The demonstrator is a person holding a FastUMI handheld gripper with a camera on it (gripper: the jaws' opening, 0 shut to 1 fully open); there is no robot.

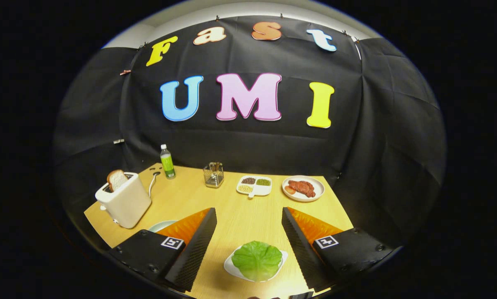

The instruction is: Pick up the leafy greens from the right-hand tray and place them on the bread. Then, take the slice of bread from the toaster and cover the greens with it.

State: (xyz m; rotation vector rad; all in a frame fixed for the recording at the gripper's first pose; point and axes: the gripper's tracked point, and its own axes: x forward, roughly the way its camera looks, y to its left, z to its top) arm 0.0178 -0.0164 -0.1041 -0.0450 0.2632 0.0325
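A green lettuce leaf [257, 259] lies on a small white tray [230, 268] on the wooden table, low between my two fingers. My gripper [249, 216] is open and hangs above the table, its fingers wide apart on either side of the leaf, touching nothing. A white toaster [126, 200] stands to the left beyond the left finger, with a slice of bread [116, 179] sticking up out of its slot. The rim of a pale plate [161, 225] peeks out behind the left finger; what lies on it is hidden.
Along the back of the table stand a green bottle [167, 162], a small wire holder [213, 174], a divided white dish of beans [254, 185] and a plate with red meat [303, 188]. The toaster's cord [153, 182] trails behind it. The table's edges fall off left and right.
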